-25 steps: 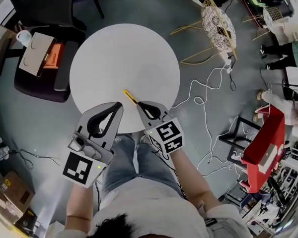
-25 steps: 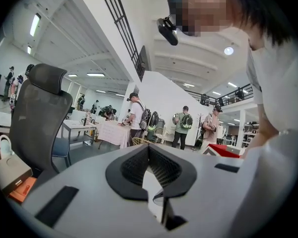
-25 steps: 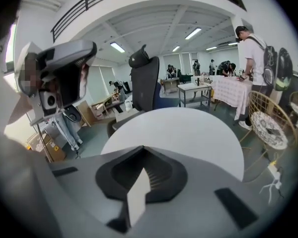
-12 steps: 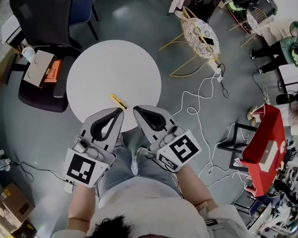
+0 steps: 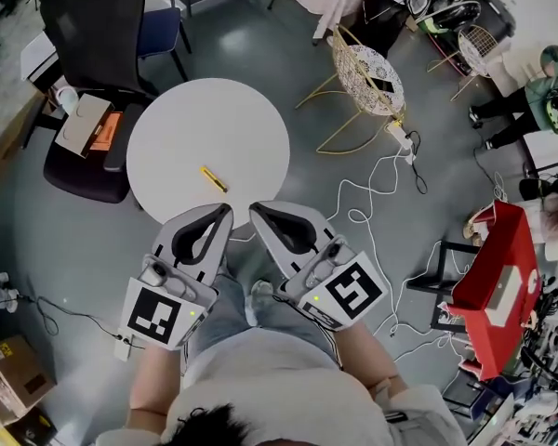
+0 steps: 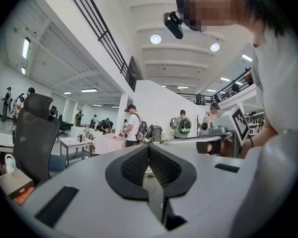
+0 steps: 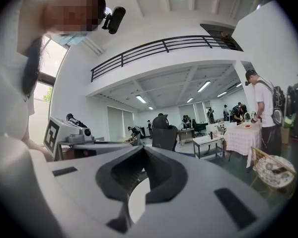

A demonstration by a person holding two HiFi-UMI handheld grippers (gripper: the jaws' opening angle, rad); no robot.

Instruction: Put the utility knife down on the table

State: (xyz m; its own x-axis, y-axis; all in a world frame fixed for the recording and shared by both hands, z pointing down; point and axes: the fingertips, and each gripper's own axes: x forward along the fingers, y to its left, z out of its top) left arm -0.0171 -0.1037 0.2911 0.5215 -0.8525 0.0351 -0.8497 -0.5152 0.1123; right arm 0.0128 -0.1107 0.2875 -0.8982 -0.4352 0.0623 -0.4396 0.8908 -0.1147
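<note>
The yellow utility knife [image 5: 213,178] lies flat on the round white table [image 5: 181,128], near its front edge, with nothing touching it. Both grippers hang over the person's lap, back from the table. My left gripper [image 5: 227,209] is shut and empty, its tips just short of the table's rim. Beside it my right gripper [image 5: 255,208] is shut and empty too, a short way right of and nearer than the knife. In the left gripper view the jaws [image 6: 149,146] meet with nothing between them. The right gripper view shows the same [image 7: 143,148]. Neither gripper view shows the knife.
A black office chair [image 5: 93,26] and a dark seat with a cardboard box [image 5: 82,124] stand left of the table. A yellow wire chair [image 5: 367,68] is at the back right. White cables [image 5: 372,193] run over the floor. A red bin [image 5: 498,277] stands at the right.
A second ago the knife was at my right gripper's tips. It now lies free on the table, and both grippers have drawn back toward the person; the table looks farther off.
</note>
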